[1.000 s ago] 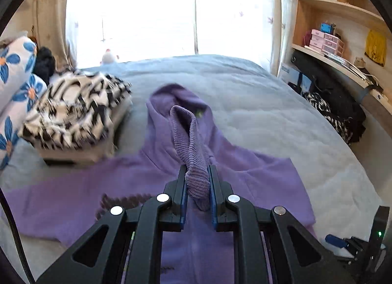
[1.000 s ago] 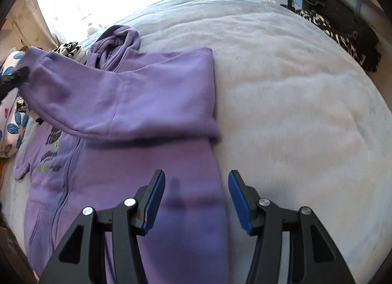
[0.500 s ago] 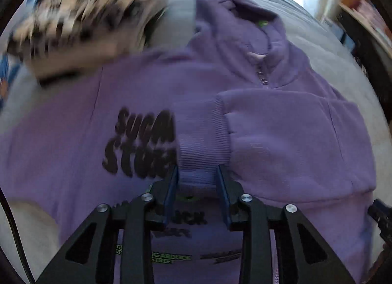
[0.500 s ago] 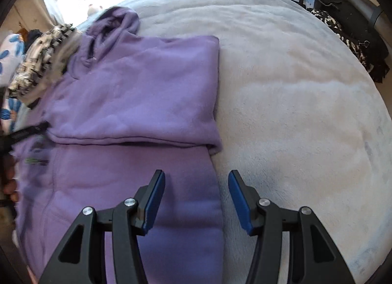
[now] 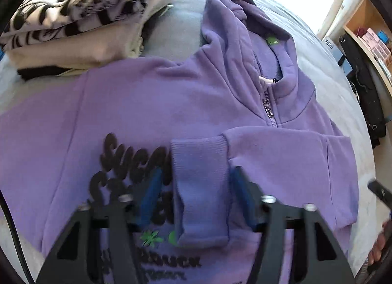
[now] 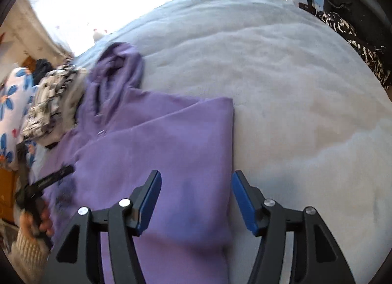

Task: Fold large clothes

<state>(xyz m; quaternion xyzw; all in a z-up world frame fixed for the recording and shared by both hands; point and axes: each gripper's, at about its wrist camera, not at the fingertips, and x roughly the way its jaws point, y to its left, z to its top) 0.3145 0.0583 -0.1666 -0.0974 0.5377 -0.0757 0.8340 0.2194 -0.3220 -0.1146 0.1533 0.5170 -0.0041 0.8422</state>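
A: Where does the purple hoodie lie at this moment?

B: Flat on the grey bed, front side up, hood toward the window. One sleeve is folded across the chest, and its ribbed cuff rests on the dark printed lettering.

A: And the left tool?

B: Its jaws are opening. The cuff sits between the blue pads, but there is a visible gap on both sides, so I judge it is letting go and not gripping.

A: The right tool?

B: Also opening, fairly wide, with nothing between its pads. It hovers over the folded side edge of the hoodie, where purple cloth meets the bed.

A: So which step is this?

B: Laying in the first sleeve, I'd say. The fold line near the right tool looks straight enough.

A: What does the next move call for?

B: Probably lifting the left tool clear without dragging the cuff, then reaching for the other sleeve, which spreads out toward the stack of folded clothes beside the hood. That stack lies close, so the reach needs care not to disturb it. After that the body needs folding lengthwise or bottom to top.
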